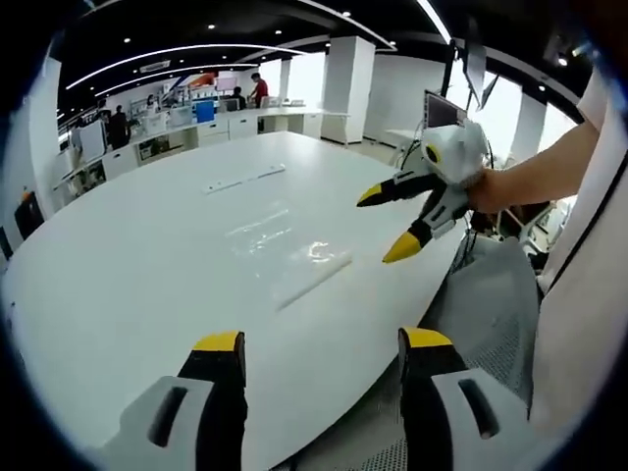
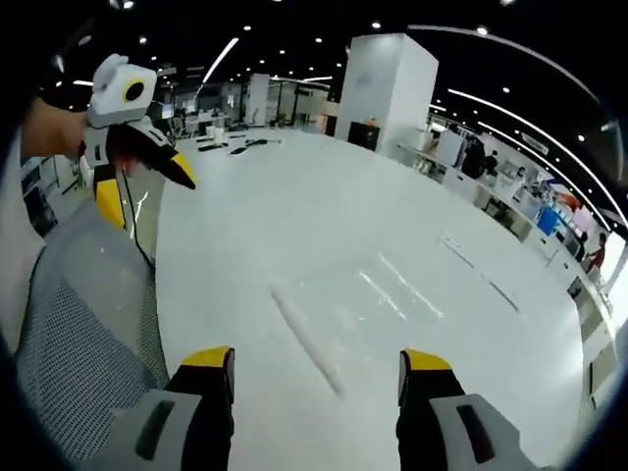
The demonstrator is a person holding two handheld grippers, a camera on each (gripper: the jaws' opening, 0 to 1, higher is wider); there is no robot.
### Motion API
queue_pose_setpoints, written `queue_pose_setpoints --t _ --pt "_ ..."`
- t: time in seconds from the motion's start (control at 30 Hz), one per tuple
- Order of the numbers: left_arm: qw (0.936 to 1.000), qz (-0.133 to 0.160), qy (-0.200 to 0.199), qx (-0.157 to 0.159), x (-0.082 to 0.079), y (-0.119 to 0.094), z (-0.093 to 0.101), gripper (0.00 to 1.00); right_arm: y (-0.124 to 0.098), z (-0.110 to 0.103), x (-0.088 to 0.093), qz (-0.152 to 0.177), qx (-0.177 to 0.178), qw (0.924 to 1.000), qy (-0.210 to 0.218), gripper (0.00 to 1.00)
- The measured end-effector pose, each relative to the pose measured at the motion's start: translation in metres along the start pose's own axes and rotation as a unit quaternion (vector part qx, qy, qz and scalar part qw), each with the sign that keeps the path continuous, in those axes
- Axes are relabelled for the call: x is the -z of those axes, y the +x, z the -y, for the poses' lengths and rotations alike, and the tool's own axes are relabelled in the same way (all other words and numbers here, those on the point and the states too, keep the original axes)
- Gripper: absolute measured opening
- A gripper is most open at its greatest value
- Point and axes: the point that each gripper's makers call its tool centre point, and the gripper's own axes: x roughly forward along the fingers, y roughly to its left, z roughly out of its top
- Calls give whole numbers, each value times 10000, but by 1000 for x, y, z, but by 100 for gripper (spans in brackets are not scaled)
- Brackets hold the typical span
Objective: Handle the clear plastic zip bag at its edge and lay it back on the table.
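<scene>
Zip bag (image 2: 378, 304) flat, lengthwise along table (image 2: 294, 206)

The clear zip bag (image 1: 285, 240) is nearly invisible against the white table (image 1: 147, 285), its outline hard to trace.

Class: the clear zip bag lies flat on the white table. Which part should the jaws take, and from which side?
Probably the thick zip strip on the clear zip bag, the pale ridge along its near edge. The bag lies flat, so that raised strip gives the jaws the most to pinch. Approach low from the table edge nearest the right gripper, whose jaws stand open.
</scene>
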Motion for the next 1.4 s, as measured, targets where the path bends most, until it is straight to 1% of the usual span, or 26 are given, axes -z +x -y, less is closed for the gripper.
queue_pose_setpoints --t 0.07,0.13,0.17,0.2,0.3,0.37,0.5,0.57,0.63,0.77,0.87,0.97,1.07,1.13,1.17,1.2,1.3,1.37,1.4 --pt "9998 62 -170 -1 1 1 -2 63 -7 0 1 45 57 9999 145 74" --pt "9997 79 -234 -21 3 2 -5 65 -13 -2 0 121 78 9996 259 78" --pt "9996 92 -264 -68 4 2 -7 66 -17 -2 1 151 113 9992 339 81" --pt "9995 119 -245 -156 2 2 -9 70 -19 -1 2 154 144 9991 364 83" --pt "9992 140 -331 -185 5 2 -11 75 -27 0 5 211 210 9983 495 88" --pt "9989 138 -393 -202 10 3 -16 77 -32 1 8 221 256 9976 612 92" --pt "9987 128 -431 -224 12 4 -14 80 -42 2 15 284 378 9945 932 100" --pt "9987 125 -445 -236 16 5 -16 82 -46 2 17 290 400 9933 1042 100" --pt "9986 121 -449 -251 16 4 -16 84 -50 -1 24 196 414 9918 1194 100" --pt "9983 165 -478 -276 16 4 -16 87 -57 -8 33 191 400 9887 1431 100" --pt "9983 154 -489 -275 18 4 -15 88 -62 -10 39 192 425 9877 1490 100" --pt "9981 174 -516 -282 19 3 -15 90 -67 -12 46 159 442 9850 1660 100" --pt "9978 212 -563 -292 21 3 -15 93 -72 -13 47 229 449 9815 1847 100" --pt "9973 197 -639 -290 23 2 -14 94 -77 -16 47 304 471 9776 2026 100" --pt "9970 188 -697 -290 24 2 -13 95 -79 -18 43 446 432 9743 2164 100" --pt "9968 192 -722 -285 25 3 -12 96 -80 -19 43 503 411 9729 2218 100" --pt "9965 203 -758 -283 28 3 -10 97 -83 -20 49 463 398 9721 2265 100" --pt "9963 222 -781 -277 29 4 -10 97 -85 -22 48 539 372 9698 2348 100" --pt "9962 223 -794 -272 29 3 -8 97 -86 -24 46 591 360 9675 2433 100"
